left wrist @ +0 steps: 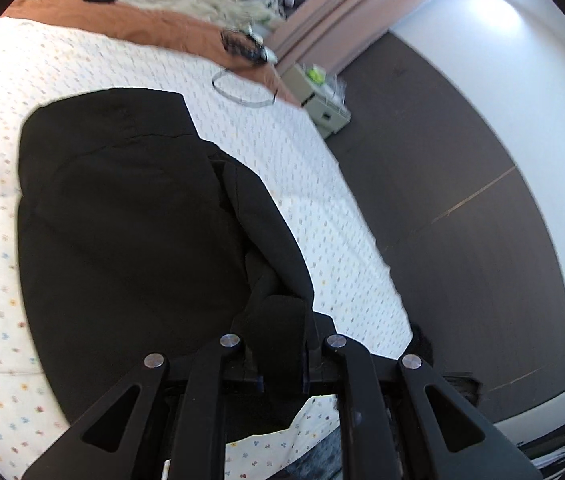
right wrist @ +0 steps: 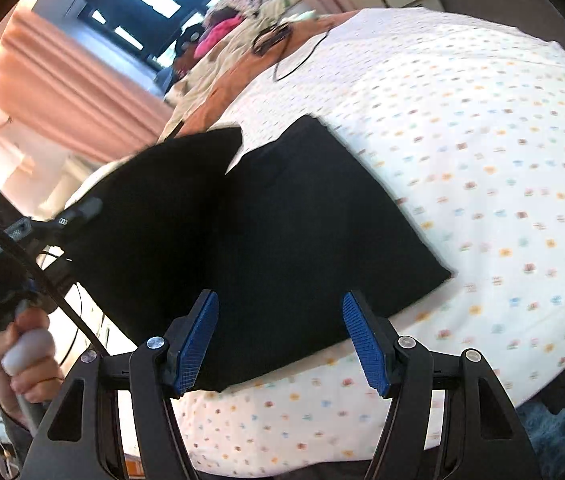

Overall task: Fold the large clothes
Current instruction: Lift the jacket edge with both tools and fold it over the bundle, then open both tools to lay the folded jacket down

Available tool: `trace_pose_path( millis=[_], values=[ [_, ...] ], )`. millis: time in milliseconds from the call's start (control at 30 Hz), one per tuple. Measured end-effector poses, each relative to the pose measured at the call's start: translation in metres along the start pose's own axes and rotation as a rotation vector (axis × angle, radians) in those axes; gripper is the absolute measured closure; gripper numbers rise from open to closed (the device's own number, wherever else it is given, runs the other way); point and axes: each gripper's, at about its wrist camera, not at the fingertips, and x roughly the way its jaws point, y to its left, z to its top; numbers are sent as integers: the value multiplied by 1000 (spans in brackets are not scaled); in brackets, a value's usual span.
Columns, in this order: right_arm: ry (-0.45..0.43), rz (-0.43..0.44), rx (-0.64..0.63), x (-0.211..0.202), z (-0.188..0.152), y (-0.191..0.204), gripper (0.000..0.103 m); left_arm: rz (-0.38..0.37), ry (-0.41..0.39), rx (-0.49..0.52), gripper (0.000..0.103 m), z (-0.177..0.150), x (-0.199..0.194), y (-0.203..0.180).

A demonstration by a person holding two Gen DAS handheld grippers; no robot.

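On the bed (left wrist: 322, 208), one black garment (left wrist: 130, 220), partly folded. Left claw (left wrist: 282, 340) clenched on a bunched fold of it, angled downward. Right claw (right wrist: 280, 340) released, blue pads (right wrist: 198, 344) apart above the cloth, holding nothing. One hand (right wrist: 22, 356) gripping the left handle.

The left gripper (left wrist: 280, 336) is clamped tight on a fold of the black garment (left wrist: 130, 220), fingers almost hidden by cloth. The right gripper (right wrist: 280, 340) stands with its jaws apart — blue pads (right wrist: 362, 344) bare. A hand (right wrist: 22, 356) grips the other tool's handle.
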Motion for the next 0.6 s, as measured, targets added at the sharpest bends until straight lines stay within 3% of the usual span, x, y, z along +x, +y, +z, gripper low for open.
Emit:
trace_pose_path(
  millis=[267, 500, 600],
  values=[
    [-18, -23, 101, -36, -4, -33, 40, 6, 122, 64, 90, -9, 61, -24],
    [-28, -38, 143, -67, -5, -43, 40, 30, 184, 117, 89, -18, 87, -46],
    [-25, -36, 159, -67, -1, -47, 33, 19, 223, 81, 81, -16, 88, -42]
  ],
)
